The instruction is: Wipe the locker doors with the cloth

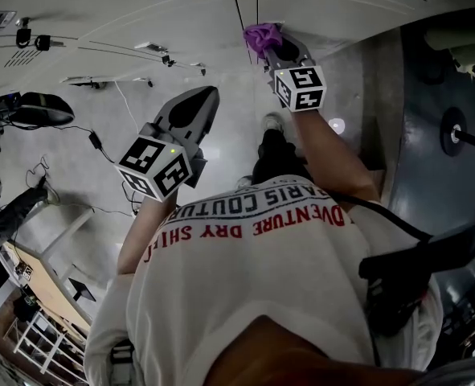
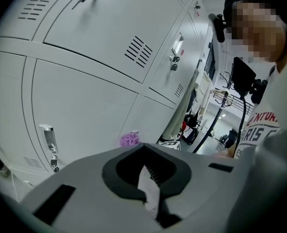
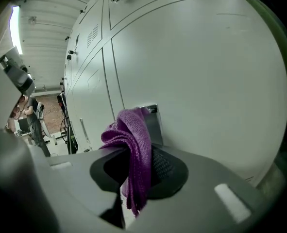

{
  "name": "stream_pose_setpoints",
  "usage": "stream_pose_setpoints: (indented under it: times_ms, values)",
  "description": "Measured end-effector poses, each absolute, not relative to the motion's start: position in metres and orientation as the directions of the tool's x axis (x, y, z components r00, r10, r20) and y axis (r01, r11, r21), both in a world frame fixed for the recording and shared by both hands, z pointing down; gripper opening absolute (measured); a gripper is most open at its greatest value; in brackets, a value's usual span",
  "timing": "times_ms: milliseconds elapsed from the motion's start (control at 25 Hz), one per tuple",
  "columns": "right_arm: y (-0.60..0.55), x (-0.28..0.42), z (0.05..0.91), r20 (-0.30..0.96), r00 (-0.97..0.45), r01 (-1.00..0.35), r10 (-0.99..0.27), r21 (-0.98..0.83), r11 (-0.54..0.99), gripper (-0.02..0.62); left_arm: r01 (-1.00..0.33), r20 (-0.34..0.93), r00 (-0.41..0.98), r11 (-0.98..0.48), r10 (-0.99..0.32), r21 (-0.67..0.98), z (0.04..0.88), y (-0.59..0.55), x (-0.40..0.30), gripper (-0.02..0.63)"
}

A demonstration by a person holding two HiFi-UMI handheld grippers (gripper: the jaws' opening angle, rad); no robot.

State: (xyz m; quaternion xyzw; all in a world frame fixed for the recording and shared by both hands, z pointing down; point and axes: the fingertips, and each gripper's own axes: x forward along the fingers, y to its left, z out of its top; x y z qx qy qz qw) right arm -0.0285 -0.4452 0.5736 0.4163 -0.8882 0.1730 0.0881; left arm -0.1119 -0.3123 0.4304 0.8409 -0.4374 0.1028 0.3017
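Note:
A purple cloth point(image 3: 133, 147) hangs bunched from my right gripper point(image 3: 139, 171), whose jaws are shut on it. The cloth point(image 1: 260, 36) is pressed to or just off a pale grey locker door point(image 3: 201, 72), beside a metal latch plate point(image 3: 153, 120); I cannot tell whether it touches. In the head view my right gripper point(image 1: 276, 45) is held out at the lockers point(image 1: 181, 22). Lower and to the left hangs my left gripper point(image 1: 208, 96), away from the doors, jaws together and holding nothing. The left gripper view shows that gripper point(image 2: 145, 169), the cloth point(image 2: 130, 140) and more locker doors point(image 2: 85, 96).
Keys hang in locks point(image 2: 173, 62) along the row. Cables point(image 1: 96, 143) trail over the floor beside a black stand point(image 1: 36, 109) at left. Dark equipment point(image 1: 450, 135) stands at right. The person's leg and shoe point(image 1: 272, 124) are below the lockers.

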Motion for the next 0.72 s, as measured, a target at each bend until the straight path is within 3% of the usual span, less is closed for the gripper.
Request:
stream_pose_setpoints:
  times_ms: [720]
  values:
    - [-0.463, 0.071, 0.577, 0.299, -0.532, -0.847, -0.792, -0.188, 0.498, 0.058, -0.74, 0.446, 0.672, -0.514, -0.591, 0.434, 0.449, -0.34, -0.062, 0.0]
